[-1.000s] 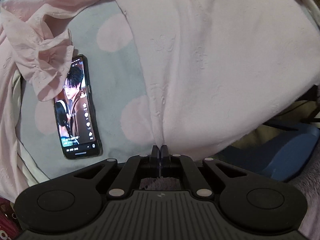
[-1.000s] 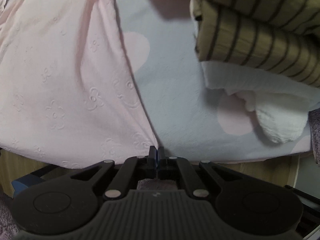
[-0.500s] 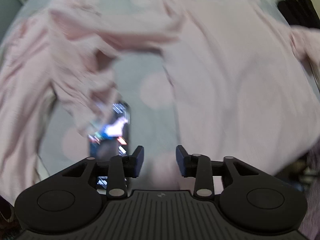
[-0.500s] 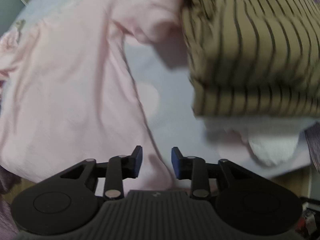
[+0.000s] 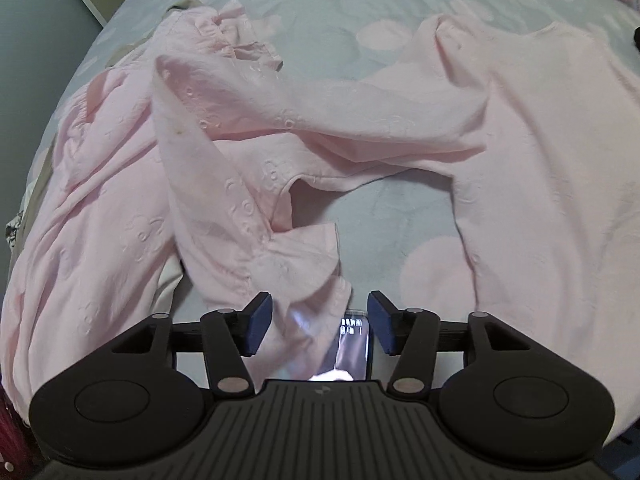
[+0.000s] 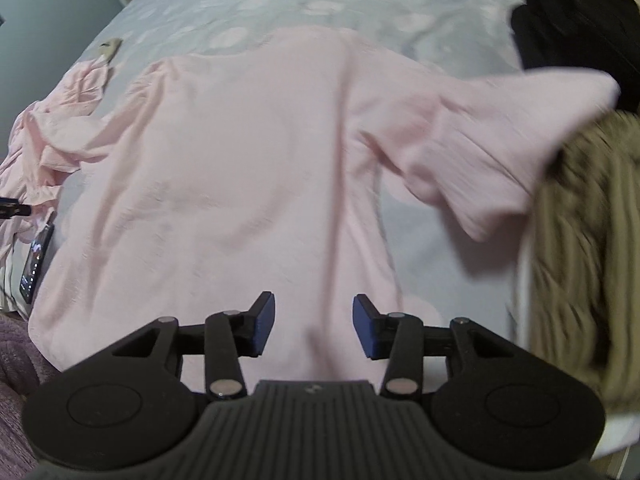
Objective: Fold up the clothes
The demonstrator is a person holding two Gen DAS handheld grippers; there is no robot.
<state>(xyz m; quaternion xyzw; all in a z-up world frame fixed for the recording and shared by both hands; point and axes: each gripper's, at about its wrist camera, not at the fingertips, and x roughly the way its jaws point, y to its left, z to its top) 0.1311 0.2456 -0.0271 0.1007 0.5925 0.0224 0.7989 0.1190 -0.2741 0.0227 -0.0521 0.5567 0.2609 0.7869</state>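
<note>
A pale pink embossed top point(image 6: 240, 184) lies spread flat on the bed, hem towards me. In the left wrist view its body point(image 5: 552, 184) fills the right side, and its long left sleeve point(image 5: 248, 184) bends back to a ruffled cuff point(image 5: 296, 264). My left gripper point(image 5: 320, 326) hangs open just above that cuff and holds nothing. My right gripper point(image 6: 314, 326) is open over the hem, empty. The right sleeve point(image 6: 480, 160) reaches onto the folded pile.
A lit phone point(image 5: 354, 354) lies on the sheet, partly under the cuff, also visible as the phone point(image 6: 36, 264) at the left. More pink cloth point(image 5: 92, 216) is heaped left. A folded olive striped garment point(image 6: 580, 264) and black clothing point(image 6: 576, 20) sit right. The bedsheet point(image 5: 380, 216) is grey-blue with pink spots.
Both grippers were shut on the top's hem a second ago; they have let go, opened wide and pulled up and back. The top now lies flat.
</note>
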